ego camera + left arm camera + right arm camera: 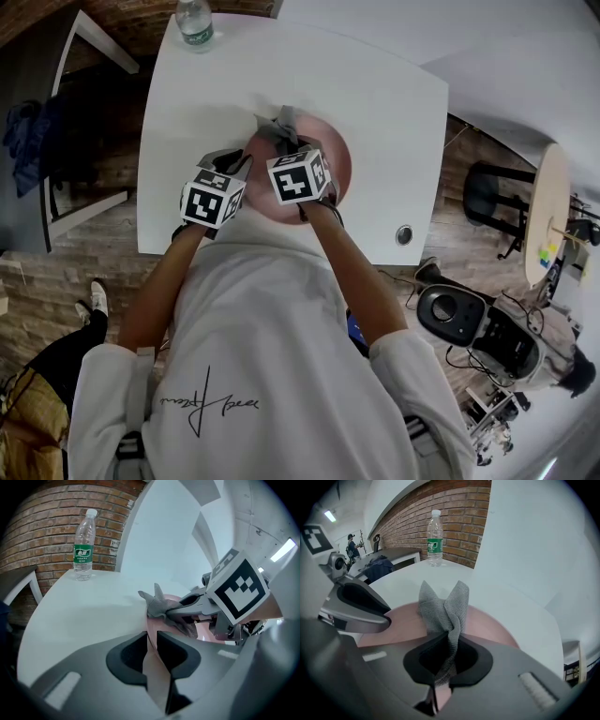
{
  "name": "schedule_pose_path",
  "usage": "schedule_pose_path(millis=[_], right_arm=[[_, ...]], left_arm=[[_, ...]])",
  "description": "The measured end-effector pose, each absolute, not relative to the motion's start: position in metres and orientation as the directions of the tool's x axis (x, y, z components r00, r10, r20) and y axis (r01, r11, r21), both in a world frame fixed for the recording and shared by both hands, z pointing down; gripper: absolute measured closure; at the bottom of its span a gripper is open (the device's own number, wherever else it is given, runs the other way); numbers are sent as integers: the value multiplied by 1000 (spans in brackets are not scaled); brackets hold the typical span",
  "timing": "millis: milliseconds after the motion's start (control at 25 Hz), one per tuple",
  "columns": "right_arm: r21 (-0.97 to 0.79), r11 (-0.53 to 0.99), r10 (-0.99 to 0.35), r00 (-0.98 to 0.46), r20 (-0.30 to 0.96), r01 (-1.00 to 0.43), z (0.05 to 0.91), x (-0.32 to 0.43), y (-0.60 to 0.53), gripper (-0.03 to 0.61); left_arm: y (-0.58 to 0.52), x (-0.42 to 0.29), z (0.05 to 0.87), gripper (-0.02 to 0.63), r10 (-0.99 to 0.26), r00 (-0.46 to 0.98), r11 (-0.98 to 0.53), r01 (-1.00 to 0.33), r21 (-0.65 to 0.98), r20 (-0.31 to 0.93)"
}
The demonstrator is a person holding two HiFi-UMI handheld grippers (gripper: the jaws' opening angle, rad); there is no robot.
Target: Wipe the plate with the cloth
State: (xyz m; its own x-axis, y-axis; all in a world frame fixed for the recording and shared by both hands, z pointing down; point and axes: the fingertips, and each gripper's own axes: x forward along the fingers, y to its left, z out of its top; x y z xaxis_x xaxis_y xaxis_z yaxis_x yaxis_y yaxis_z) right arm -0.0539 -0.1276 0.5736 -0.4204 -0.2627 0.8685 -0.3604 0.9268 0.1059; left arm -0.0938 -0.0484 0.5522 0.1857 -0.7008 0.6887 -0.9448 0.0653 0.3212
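Step in hand: the wipe is judged to be at its start, with the plate (333, 159) steadied and the cloth (443, 603) brought over it.
Left gripper (151, 641): its jaws are clamped on the plate's near rim, and a pink strip of rim is seen pinched between them.
Right gripper (446, 639): its jaws are pressed together on the cloth, which is bunched through the gap and stands up in two grey peaks past the tips.
Plate: pink and round, it is laid flat on the white table (375, 94), near the front edge and right in front of the person.
Cloth: it is held above the plate's near-left part, just beside the left gripper. Its lower folds seem to reach the plate's surface, though firm contact cannot be confirmed.
Bottle (435, 538): it stands upright at the far corner of the table, well apart from the work.
Next move: the cloth needs to be pressed down and swept across the plate, while the rim grip is held firm so the plate is not dragged along.
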Motion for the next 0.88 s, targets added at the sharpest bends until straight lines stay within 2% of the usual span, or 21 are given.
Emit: schedule_pose_path(millis=[880], right_arm=[[46, 954, -188, -475, 860, -295, 575, -72, -96, 566]], left_arm=[[-46, -96, 554, 532, -707, 176, 79, -943, 324, 685]])
